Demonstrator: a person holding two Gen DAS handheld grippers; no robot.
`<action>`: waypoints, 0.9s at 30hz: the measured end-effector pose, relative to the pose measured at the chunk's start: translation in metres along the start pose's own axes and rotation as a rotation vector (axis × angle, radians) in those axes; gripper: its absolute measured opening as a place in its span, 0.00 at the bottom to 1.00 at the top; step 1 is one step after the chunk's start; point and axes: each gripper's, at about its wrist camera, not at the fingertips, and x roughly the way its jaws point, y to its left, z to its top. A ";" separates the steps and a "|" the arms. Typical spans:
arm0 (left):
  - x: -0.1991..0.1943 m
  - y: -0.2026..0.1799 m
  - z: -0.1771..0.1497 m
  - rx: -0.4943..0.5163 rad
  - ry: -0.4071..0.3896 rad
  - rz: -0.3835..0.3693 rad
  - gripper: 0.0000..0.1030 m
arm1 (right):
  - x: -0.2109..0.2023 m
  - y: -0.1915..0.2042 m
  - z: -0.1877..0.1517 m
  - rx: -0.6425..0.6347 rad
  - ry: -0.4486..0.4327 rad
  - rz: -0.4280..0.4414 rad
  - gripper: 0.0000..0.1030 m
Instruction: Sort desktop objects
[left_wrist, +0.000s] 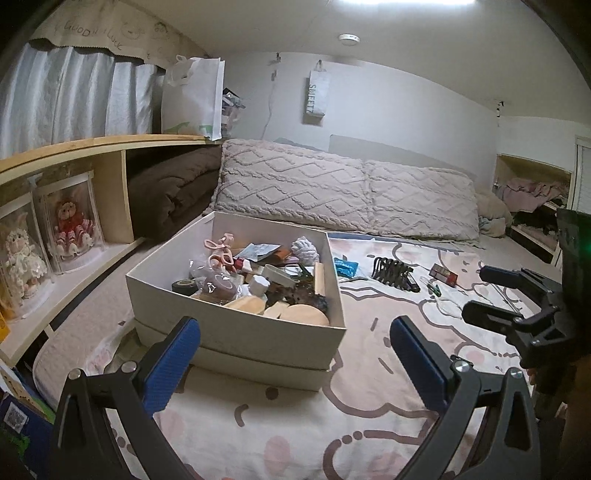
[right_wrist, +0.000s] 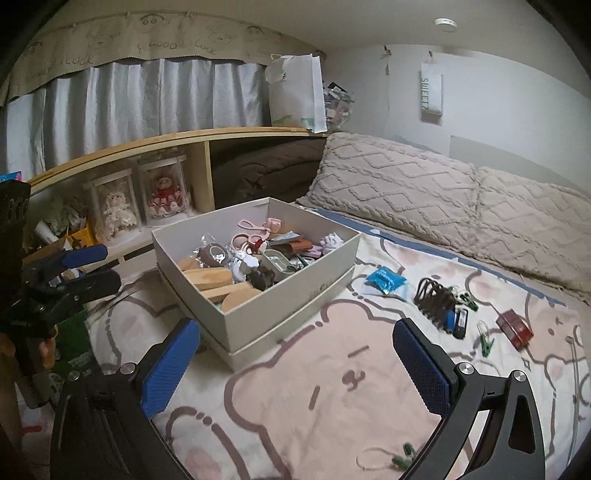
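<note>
Already a good part of the sorting looks finished. The open cream cardboard box (right_wrist: 258, 295), which sits on its own lid on the pink bedspread with a bear pattern (right_wrist: 332, 387), holds many small things: wooden pieces at its near end, a pink pair of scissors (right_wrist: 255, 225) toward the far wall, a roll of dark tape (left_wrist: 184, 286), and more that is too mixed to name.

What is left lies on the bedspread to the right of the box, all well apart from it. Nearest to the box is a small blue foil packet (right_wrist: 386, 279). Further right is a black plastic hair claw (right_wrist: 436, 297), with a small blue and black item just beside it. After that come a green clip (right_wrist: 487, 341) and a small red box (right_wrist: 514, 325), which is closest to the right edge of the bed. A thin loop of cord with green ends (right_wrist: 391, 459) lies near the front edge, below the right gripper.

The left gripper (left_wrist: 295, 365) is released, with its blue pads wide apart and nothing between them, and it points at the near wall of the box. The right gripper (right_wrist: 297, 365) is also spread and empty, over bare bedspread between the box and the loose things. By this judgement, about five or six objects remain, and no grasp is started.
</note>
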 end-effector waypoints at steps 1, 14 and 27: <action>-0.001 -0.002 -0.001 0.003 0.000 -0.001 1.00 | -0.003 0.000 -0.002 0.000 -0.003 -0.005 1.00; -0.013 -0.024 -0.013 0.055 0.006 0.003 1.00 | -0.032 -0.004 -0.022 0.023 -0.038 -0.056 1.00; -0.016 -0.046 -0.025 0.097 0.006 0.026 1.00 | -0.048 -0.010 -0.039 0.068 -0.056 -0.095 1.00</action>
